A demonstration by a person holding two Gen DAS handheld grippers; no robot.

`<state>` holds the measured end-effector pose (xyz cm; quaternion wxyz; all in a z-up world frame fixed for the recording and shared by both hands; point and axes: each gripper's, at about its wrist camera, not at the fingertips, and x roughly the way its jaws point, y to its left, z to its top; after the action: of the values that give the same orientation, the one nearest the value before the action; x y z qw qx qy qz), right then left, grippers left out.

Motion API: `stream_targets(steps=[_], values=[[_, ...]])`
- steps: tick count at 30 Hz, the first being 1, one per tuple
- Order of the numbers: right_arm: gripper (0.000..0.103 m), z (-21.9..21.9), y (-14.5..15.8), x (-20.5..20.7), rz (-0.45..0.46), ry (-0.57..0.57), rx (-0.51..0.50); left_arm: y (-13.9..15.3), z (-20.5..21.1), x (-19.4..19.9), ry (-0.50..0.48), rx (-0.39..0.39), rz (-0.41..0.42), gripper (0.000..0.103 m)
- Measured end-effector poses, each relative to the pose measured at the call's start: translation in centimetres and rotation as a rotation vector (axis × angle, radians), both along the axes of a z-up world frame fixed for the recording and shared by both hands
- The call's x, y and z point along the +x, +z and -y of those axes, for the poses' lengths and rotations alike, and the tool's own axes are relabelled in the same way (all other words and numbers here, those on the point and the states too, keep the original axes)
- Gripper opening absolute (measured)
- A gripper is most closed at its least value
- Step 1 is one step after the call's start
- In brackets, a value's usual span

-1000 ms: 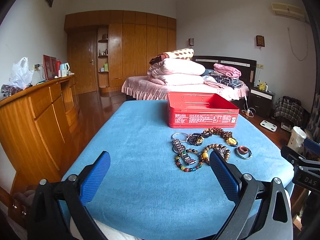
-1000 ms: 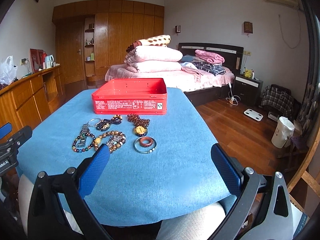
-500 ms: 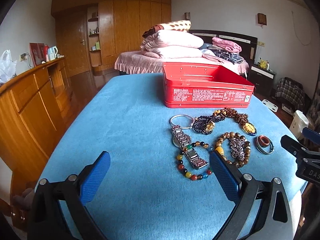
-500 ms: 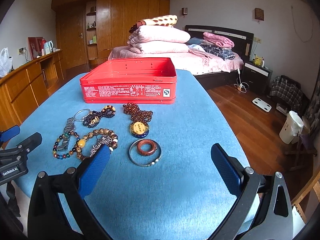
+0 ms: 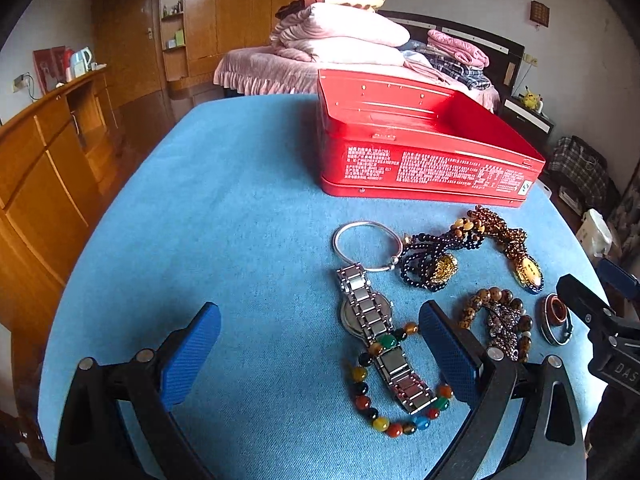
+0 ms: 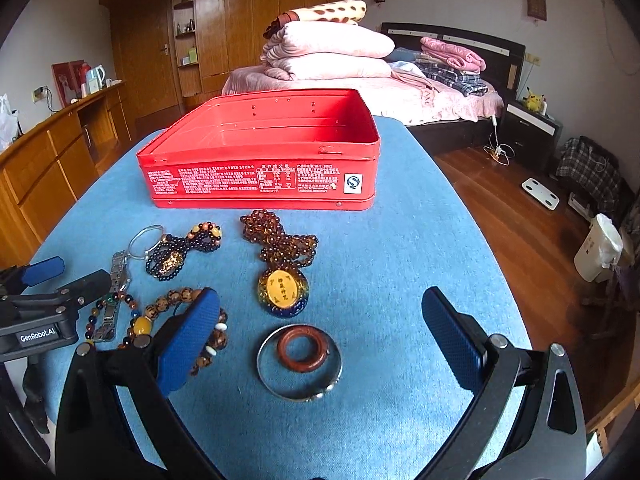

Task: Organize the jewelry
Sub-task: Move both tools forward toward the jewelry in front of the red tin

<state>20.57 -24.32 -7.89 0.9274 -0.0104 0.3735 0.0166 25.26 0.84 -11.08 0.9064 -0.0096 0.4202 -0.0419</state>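
We hold both grippers low over the blue table (image 6: 420, 248), and neither grips anything. The left gripper (image 5: 320, 346) has its blue fingers spread wide; its right finger (image 5: 446, 354) sits just beside the silver watch (image 5: 378, 332) and the ring of coloured beads (image 5: 394, 396) that the watch lies across. The right gripper (image 6: 320, 338) is spread just as wide, with the brown ring (image 6: 302, 346) lying inside the thin silver bangle (image 6: 299, 364) between its fingers. Its left finger (image 6: 188, 340) covers part of the brown bead bracelet (image 6: 176, 300).

Farther on lie the amber necklace with a yellow pendant (image 6: 282, 280), a dark bead string (image 6: 180, 250) and a silver hoop (image 5: 366, 246). Behind all the jewelry stands the open red tin box (image 6: 260, 152), with nothing visible inside it. In the right view, the left gripper's body overlaps the watch and coloured beads.
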Motion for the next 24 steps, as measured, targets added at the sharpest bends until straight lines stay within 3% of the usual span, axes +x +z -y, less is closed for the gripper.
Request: stream_targets(steps=[11, 17, 20, 24], values=[[0.098, 0.2, -0.7, 3.9, -0.053, 0.063, 0.031, -0.9, -0.1, 2.1, -0.054, -0.036, -0.074, 0.096], [0.098, -0.2, -1.2, 6.0, -0.086, 0.107, 0.042, -0.8, -0.1, 2.6, -0.069, -0.057, -0.091, 0.088], [0.098, -0.3, -1.5, 6.8, -0.111, 0.124, 0.053, -0.5, -0.3, 3.0, -0.073, -0.059, -0.098, 0.079], [0.094, -0.3, -1.9, 7.6, -0.152, 0.138, 0.058, -0.4, -0.4, 3.2, -0.091, -0.086, -0.115, 0.076]])
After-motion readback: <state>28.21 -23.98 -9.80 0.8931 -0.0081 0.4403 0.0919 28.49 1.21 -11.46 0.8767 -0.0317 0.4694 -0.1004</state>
